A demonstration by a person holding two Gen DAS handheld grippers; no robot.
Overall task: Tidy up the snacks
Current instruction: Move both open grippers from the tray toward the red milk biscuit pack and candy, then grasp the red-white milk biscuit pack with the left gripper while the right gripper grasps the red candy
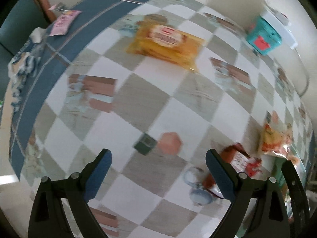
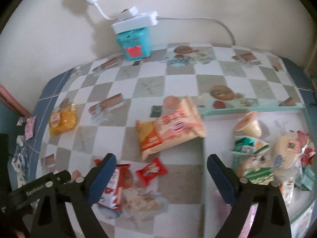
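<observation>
Your left hand-held gripper [image 1: 158,163]: jaws wide apart, empty, over the checkered table [image 1: 142,99]. Your right hand-held gripper [image 2: 161,168]: likewise spread, empty. Yellow plastic snack packet [image 1: 166,41]: far side. Orange-and-pink biscuit pack [image 2: 170,130]: leaning on the clear glass tray [image 2: 255,108] holding assorted snacks.
</observation>
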